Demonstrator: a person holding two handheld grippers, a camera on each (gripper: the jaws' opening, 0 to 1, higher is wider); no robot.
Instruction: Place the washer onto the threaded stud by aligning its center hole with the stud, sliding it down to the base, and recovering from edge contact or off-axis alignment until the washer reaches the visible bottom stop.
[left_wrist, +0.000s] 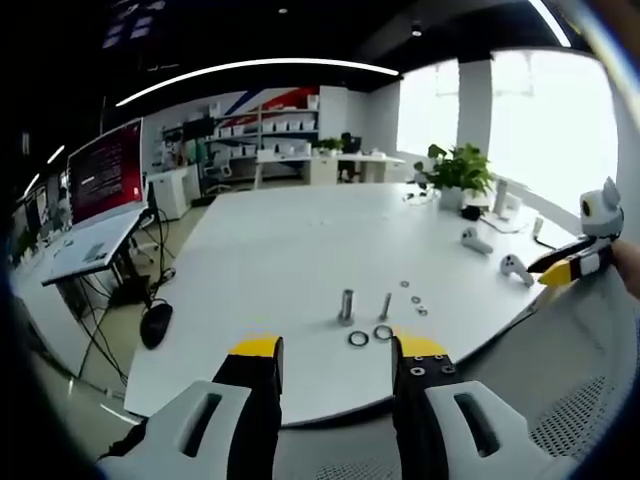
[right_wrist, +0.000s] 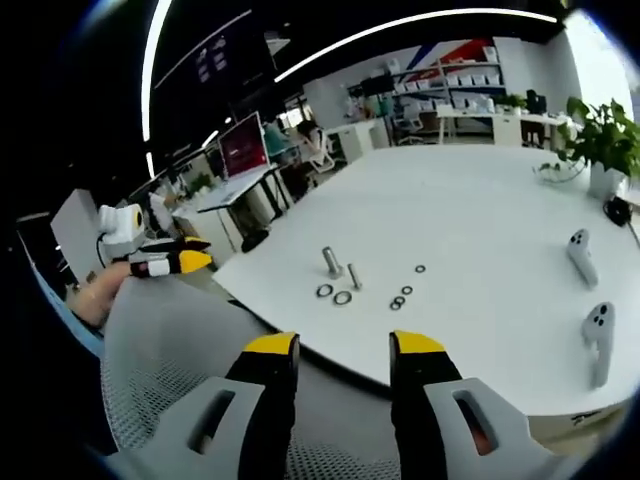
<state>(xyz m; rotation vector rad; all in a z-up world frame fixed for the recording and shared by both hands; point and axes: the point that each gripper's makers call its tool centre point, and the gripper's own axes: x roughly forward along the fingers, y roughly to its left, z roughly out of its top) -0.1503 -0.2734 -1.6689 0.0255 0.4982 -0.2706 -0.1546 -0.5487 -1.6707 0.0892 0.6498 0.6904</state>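
The small washers (left_wrist: 412, 297) at 3 o'clock of the threaded stud (left_wrist: 385, 306) are too tiny to count. The worktop (right_wrist: 480, 230) runs off at 3 o'clock in the right gripper view.

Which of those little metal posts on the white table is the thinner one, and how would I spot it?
Start at the big white table and find the small metal parts near its near edge. Two upright posts stand there: the thinner stud is beside the thicker post, with two larger rings lying before them.
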